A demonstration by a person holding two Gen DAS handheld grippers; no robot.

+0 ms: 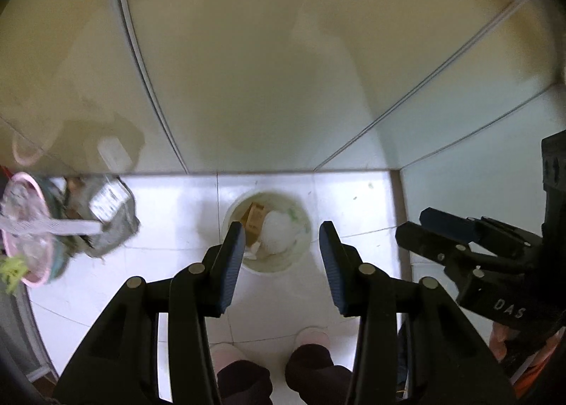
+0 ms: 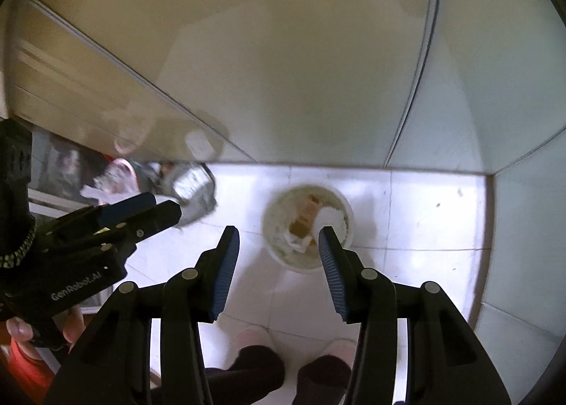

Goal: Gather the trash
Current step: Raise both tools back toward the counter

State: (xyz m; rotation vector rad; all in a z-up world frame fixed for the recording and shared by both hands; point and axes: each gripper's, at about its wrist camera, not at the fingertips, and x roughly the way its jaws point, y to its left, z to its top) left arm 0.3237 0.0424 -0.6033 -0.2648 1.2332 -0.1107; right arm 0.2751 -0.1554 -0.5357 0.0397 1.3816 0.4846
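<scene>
A small round white bin (image 1: 272, 267) stands on the white tiled floor against the wall. Inside it lie a brown cardboard box (image 1: 254, 219) and a white crumpled wad (image 1: 279, 233). My left gripper (image 1: 282, 228) hangs high above the bin, pointing steeply down, open with nothing between its pads. My right gripper (image 1: 412, 224) hovers beside it on the right. In the right wrist view the bin (image 2: 300, 265) sits far below my right gripper (image 2: 278, 230), which is open and empty. The box (image 2: 306, 215) and wad (image 2: 330, 219) show there too, and my left gripper (image 2: 166, 204) is on the left.
A pink-rimmed basket (image 1: 24, 228) and a crumpled grey bag (image 1: 109, 214) with a label lie on the floor to the left. Glossy tiled walls meet in a corner on the right (image 2: 491, 171). A person's feet in pink slippers (image 1: 313, 336) stand below the grippers.
</scene>
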